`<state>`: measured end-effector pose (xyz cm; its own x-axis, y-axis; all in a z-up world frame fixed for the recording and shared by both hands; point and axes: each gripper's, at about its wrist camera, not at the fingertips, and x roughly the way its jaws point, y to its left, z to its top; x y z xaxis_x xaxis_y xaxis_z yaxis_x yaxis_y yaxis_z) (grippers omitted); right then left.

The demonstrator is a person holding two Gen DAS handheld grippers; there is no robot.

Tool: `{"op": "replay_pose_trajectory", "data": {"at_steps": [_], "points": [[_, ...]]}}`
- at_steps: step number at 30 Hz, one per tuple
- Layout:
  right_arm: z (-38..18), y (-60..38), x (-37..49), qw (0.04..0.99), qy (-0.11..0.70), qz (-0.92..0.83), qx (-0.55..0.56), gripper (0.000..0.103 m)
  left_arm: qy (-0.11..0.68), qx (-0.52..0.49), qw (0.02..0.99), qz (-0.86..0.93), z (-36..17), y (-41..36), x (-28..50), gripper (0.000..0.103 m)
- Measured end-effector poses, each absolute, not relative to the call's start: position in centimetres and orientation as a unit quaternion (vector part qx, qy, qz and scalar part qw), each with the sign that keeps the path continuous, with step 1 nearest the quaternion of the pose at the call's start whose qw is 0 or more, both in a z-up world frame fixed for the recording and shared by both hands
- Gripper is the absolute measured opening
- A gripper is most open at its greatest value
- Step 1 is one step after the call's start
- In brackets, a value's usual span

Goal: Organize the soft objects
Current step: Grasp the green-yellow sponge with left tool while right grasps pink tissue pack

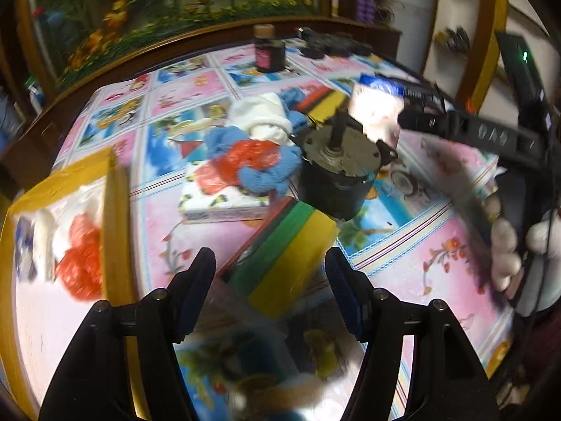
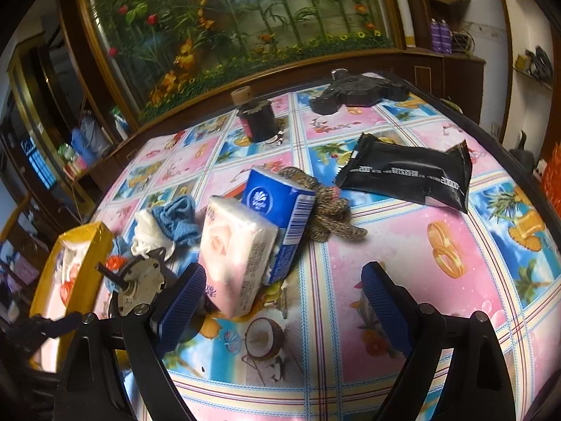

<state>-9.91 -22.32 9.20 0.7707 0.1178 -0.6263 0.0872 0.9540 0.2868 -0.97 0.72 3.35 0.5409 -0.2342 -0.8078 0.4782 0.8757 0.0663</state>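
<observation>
My left gripper (image 1: 270,273) is open and empty, just above a yellow and green sponge (image 1: 291,249). Beyond it lie a tissue pack (image 1: 224,203), a blue cloth (image 1: 266,172), a red mesh bag (image 1: 245,161) and a white cloth (image 1: 263,115). A yellow box (image 1: 70,245) at the left holds soft things. My right gripper (image 2: 284,298) is open and empty. A pink tissue pack (image 2: 235,252) leans on a blue tissue pack (image 2: 280,217) right in front of it. A brown knitted cloth (image 2: 329,210) and a black packet (image 2: 406,175) lie beyond.
A grey motor with a shaft (image 1: 336,175) stands by the sponge; it also shows in the right wrist view (image 2: 140,280). A dark jar (image 2: 257,119) and black tool parts (image 2: 357,91) sit at the table's far edge. A framed garden picture (image 2: 245,17) backs the table.
</observation>
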Motion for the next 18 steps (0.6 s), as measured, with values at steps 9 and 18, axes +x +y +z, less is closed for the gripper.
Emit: {"op": "replay_pose_trajectory", "data": {"at_steps": [9, 18], "points": [[8.9, -23.4, -9.8, 0.923, 0.339, 0.008, 0.180, 0.091, 0.456, 0.146, 0.855, -0.200, 1.8, -0.9, 0.1, 0.054], [8.6, -23.1, -9.3, 0.915, 0.347, 0.040, 0.203, 0.086, 0.439, 0.063, 0.870, -0.213, 4.8, 2.2, -2.5, 0.042]]}}
